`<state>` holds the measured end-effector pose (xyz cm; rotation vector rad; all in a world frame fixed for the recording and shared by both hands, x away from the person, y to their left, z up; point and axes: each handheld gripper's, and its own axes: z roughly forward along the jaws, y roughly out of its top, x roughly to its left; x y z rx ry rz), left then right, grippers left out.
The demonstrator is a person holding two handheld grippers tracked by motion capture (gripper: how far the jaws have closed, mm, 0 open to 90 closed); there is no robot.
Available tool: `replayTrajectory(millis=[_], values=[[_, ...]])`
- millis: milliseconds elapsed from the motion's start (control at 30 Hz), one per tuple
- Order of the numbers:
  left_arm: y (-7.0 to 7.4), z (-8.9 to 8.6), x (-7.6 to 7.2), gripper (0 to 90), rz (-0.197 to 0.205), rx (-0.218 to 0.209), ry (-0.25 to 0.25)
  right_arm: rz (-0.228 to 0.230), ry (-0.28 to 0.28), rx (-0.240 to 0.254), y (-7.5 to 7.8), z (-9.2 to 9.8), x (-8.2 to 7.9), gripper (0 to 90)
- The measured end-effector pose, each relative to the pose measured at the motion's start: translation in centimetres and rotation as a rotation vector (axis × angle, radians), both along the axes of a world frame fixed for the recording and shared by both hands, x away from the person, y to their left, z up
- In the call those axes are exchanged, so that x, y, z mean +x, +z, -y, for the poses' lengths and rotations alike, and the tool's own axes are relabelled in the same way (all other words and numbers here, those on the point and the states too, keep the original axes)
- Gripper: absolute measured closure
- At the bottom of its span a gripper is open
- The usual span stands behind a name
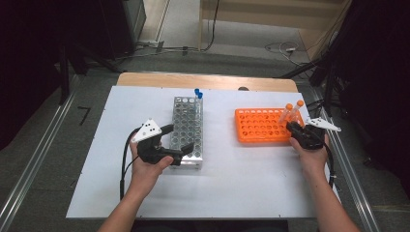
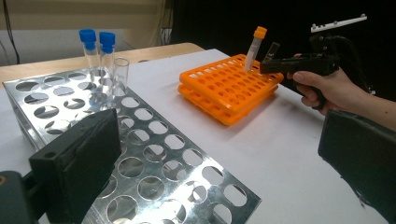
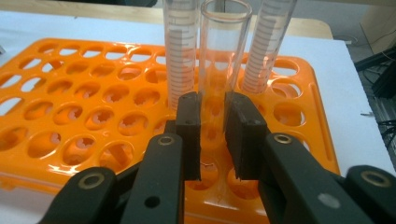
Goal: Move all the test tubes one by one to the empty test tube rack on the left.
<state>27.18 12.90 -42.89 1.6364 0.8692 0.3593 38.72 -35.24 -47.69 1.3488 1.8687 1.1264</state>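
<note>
White tabletop (image 1: 241,193) carries everything; low in the right gripper view, the right hand-held gripper (image 3: 212,135) pinches a clear uncapped tube (image 3: 223,56), top cut off, standing in the orange rack (image 3: 70,116). At centre-left, the left hand-held gripper (image 1: 178,140) gapes around the metal rack (image 1: 187,126).

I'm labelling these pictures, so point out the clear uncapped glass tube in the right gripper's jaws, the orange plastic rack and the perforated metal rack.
Clear uncapped glass tube (image 3: 215,70): right gripper view, mid wall.
Orange plastic rack (image 3: 70,112): right gripper view, top plate.
Perforated metal rack (image 1: 187,126): high view, top plate.
</note>
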Motion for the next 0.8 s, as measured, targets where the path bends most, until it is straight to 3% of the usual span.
replayTrajectory(millis=[200, 500, 800], values=[[0.2, 0.1, -0.1, 0.0, 0.004, 0.004, 0.004, 0.033, -0.002, 0.025, 1.2, 0.2, -0.6, 74.1], [0.4, 0.4, -0.2, 0.0, 0.006, 0.004, -0.011, 0.068, 0.025, 0.019, 3.3, -0.1, -2.3, 74.1], [0.8, 1.1, -0.5, 0.0, 0.016, 0.008, -0.039, 0.067, 0.143, 0.028, 3.9, -2.5, -4.8, 74.1]])
